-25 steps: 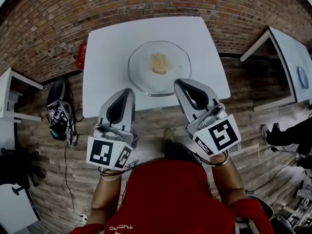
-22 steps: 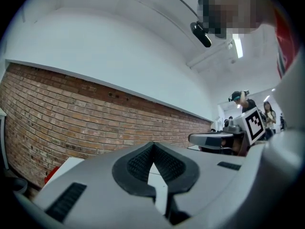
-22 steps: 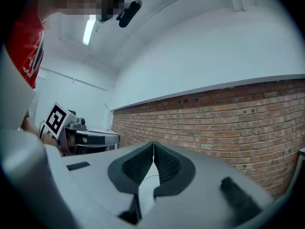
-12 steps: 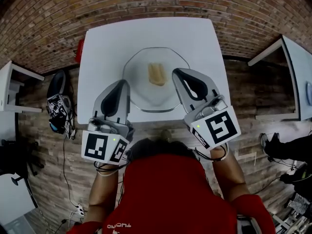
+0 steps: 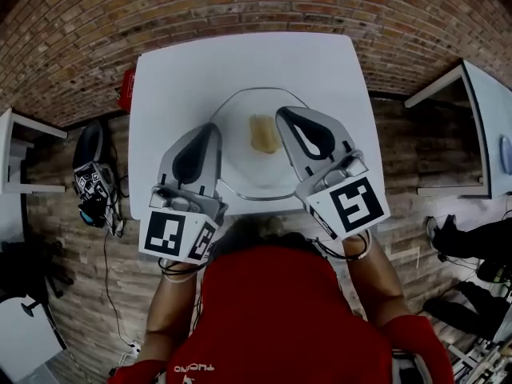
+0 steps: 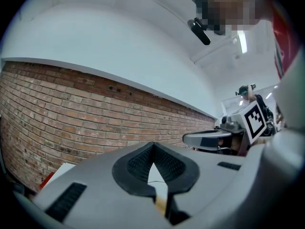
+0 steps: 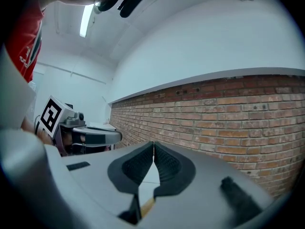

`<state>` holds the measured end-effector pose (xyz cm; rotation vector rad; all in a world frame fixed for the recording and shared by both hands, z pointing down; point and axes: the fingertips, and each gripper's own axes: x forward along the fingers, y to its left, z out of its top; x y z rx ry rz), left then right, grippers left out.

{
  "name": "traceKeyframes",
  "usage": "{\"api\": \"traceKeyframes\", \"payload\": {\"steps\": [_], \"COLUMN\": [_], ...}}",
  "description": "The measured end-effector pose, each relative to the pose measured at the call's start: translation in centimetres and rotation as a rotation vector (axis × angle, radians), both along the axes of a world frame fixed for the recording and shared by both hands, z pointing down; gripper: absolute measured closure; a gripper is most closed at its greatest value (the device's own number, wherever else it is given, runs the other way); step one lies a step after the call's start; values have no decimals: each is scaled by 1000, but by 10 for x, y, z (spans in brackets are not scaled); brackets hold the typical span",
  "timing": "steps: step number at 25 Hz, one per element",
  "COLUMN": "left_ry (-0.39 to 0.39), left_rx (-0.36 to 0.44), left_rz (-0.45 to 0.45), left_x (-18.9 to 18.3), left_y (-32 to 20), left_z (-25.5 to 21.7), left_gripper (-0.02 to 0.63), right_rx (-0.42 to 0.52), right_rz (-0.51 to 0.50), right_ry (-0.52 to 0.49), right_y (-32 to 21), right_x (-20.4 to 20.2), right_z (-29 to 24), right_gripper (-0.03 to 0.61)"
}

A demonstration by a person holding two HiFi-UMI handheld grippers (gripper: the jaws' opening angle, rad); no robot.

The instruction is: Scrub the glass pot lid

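Black-padded fingers [image 6: 138,163] of left gripper [image 5: 210,130] and right gripper [image 5: 282,114] are pressed together, empty. Between them the glass pot lid [image 5: 248,174] lies on the white desk [image 5: 240,62]. A second ago both grippers were nearer the desk's edge.

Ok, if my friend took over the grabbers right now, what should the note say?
Left gripper: shut, empty, over the lid's near left edge.
Right gripper: shut, empty, over the lid beside the sponge.
Things: the glass lid lies flat on the white table, with what looks like a yellowish sponge at its middle.
Done: no scrubbing shows yet.
Left: probably grab the sponge, steady the lid, scrub.
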<state>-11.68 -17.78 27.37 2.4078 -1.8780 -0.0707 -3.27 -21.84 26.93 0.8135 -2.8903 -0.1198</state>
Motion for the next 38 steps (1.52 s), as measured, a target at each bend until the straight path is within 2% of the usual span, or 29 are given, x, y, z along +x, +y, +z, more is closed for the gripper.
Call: {"api": "traceKeyframes", "payload": {"steps": [7, 13, 19, 28, 29, 30, 32, 38], "left_ry": [-4, 0, -6, 36, 41, 48, 58, 68], "left_rx": [-29, -94, -171, -351, -374, -399, -451, -592], "left_rz": [81, 138, 132, 82, 82, 86, 84, 45], "left_x": [-30, -44, -51, -58, -58, -59, -60, -67], "left_y": [-31, -49, -63, -69, -68, -67, -63, -55], "left_z": [19, 53, 85, 133, 139, 147, 162, 204], "left_gripper": [597, 597, 597, 592, 579, 527, 477, 425], "right_rx": [-26, -94, -199, -347, -367, -385, -411, -496], "right_rz": [75, 171, 212, 240, 238, 237, 239, 246], "right_ry": [38, 124, 213, 324, 337, 350, 377, 438], "right_y": [-19, -33, -40, -46, -45, -45, -44, -47], "right_x": [-39, -51, -44, -37, -37, -37, -35, -28], "right_z": [19, 57, 100, 161, 168, 174, 187, 221], "right_gripper": [548, 548, 548, 533, 470, 442, 439, 425]}}
